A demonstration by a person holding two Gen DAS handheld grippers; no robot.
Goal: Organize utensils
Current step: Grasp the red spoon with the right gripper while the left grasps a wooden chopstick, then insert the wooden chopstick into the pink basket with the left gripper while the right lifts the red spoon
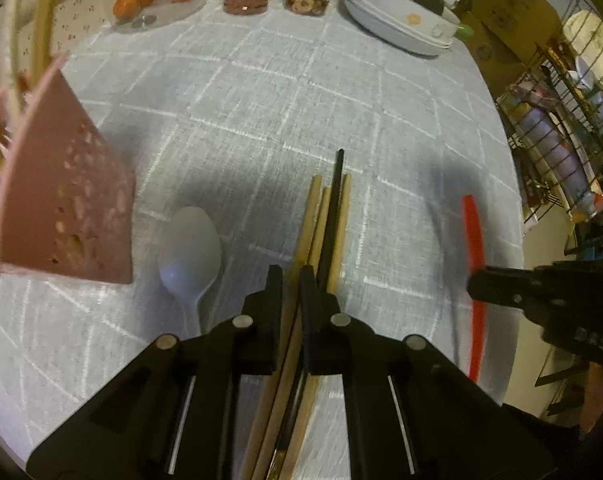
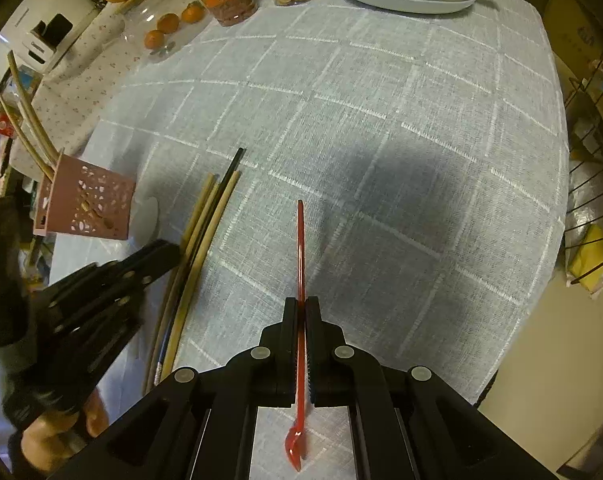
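With both grippers loaded, the pink holder [image 2: 86, 203] at far left is the target.

Left gripper [image 1: 291, 276] is clamped on the chopstick bundle [image 1: 321, 224], long axis pointing away along its fingers; holder sits just left, so left is nearer. Right gripper [image 2: 301, 308] is closed on the red spoon [image 2: 300, 248], well right. White spoon [image 1: 190, 248] lies on the tablecloth [image 2: 381, 120] beside the holder; chopsticks already in it may obstruct.

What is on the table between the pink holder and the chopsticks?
A white plastic spoon lies there, between the pink holder and the chopsticks. The left wrist view shows it best; in the right wrist view the holder mostly hides it.
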